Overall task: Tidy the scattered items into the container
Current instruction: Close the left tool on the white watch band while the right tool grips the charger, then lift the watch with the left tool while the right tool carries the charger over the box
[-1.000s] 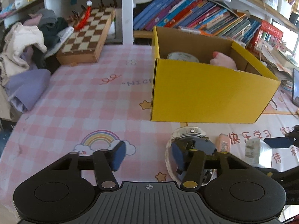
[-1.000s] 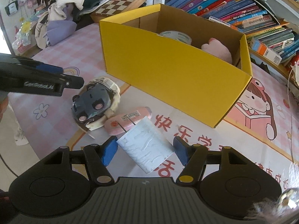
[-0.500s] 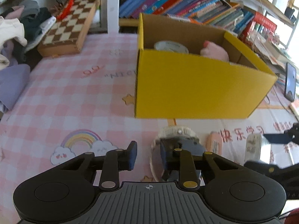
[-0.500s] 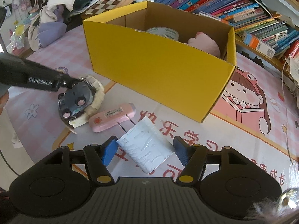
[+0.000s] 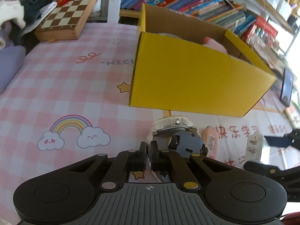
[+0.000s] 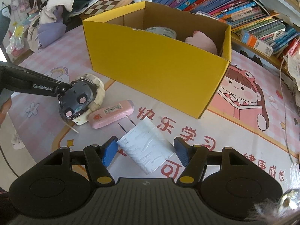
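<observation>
Surface: pink cartoon tablecloth [image 5: 61,86], bookshelves [image 6: 234,5] standing behind.
Left claw [image 5: 148,156]: pressing together on the clear rim of the toy car [image 5: 184,144], likely gripping for a lift.
Right claw [image 6: 145,151]: spreading wide around the white plug [image 6: 145,150], not squeezing it.
Nearby: pink case [image 6: 110,114] lying beside the car.
Obstacle: yellow box [image 6: 155,63] wall standing tall; tape roll [image 6: 162,31] and pink plush [image 6: 202,41] sitting inside.
</observation>
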Demonstrator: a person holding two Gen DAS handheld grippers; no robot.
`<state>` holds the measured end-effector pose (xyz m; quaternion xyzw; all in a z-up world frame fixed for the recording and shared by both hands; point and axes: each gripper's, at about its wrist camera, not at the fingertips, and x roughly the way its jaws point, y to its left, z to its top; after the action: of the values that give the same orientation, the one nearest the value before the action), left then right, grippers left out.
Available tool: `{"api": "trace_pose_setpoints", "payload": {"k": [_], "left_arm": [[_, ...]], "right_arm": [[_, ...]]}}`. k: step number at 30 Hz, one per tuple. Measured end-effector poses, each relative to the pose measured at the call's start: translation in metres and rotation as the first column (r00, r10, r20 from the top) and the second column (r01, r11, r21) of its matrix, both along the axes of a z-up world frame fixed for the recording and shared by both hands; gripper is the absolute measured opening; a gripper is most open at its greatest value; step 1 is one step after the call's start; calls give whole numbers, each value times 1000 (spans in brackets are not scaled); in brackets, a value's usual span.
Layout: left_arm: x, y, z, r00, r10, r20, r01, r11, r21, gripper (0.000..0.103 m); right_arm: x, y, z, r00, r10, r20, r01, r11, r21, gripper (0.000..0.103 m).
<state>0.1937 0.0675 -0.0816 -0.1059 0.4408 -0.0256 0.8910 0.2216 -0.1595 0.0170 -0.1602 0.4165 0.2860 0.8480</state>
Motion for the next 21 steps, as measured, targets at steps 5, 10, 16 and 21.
{"api": "trace_pose_setpoints", "payload": {"k": [5,10,16,21], "left_arm": [[-11,3,15,999,22,48,-20,999,-43,2],[-22,5,35,994,22,103,-16,998,-62,2],[-32,4,52,989,12,145,-2,998,-70,2],[-37,4,68,981,-8,195,23,997,-73,2]], "right_arm": [[-6,-4,4,1000,-21,7,21,1000,12,63],[-12,-7,12,999,-37,17,37,999,30,63],[-20,-8,22,999,-42,32,41,998,45,63],[-24,-7,36,998,-27,56,24,998,57,63]]}}
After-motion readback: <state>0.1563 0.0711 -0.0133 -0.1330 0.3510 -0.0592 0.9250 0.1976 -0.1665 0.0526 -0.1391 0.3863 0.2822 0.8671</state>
